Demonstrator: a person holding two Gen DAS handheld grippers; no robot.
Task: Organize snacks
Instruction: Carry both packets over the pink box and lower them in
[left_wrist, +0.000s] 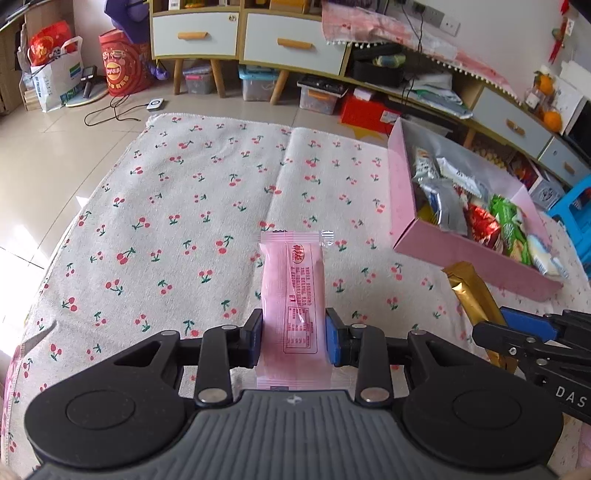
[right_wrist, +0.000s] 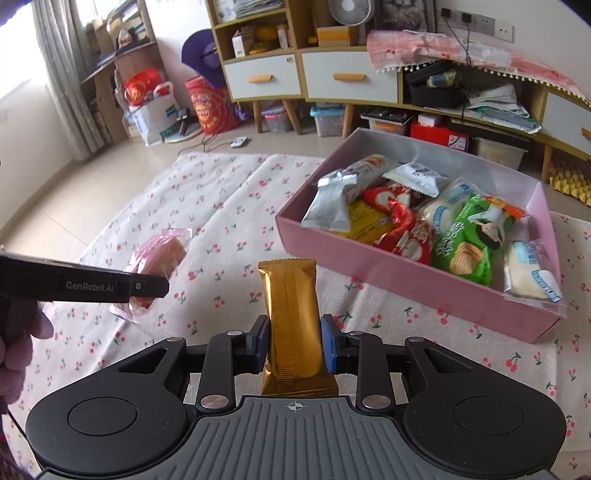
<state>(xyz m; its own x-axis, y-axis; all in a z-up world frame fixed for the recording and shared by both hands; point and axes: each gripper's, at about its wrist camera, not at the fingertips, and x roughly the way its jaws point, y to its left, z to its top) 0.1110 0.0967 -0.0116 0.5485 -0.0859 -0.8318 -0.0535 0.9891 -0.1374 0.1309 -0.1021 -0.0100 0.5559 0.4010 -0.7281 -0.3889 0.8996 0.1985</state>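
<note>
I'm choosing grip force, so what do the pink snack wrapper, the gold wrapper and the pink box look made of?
Pink snack wrapper: thin glossy plastic film, partly see-through, with crimped ends. Gold wrapper: shiny metallic foil-like film with a ribbed seam. Pink box: probably matte cardboard, with flat stiff walls.

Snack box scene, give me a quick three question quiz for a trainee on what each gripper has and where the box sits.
1. True or false: the left gripper is shut on the pink wrapped snack.
2. What does the right gripper hold? A) green chip bag B) gold wrapped bar C) nothing
3. Fill in: in the right wrist view, the pink box of snacks rests on the ____-print cloth.

Key: 1 true; 2 B, the gold wrapped bar; 3 cherry.
</note>
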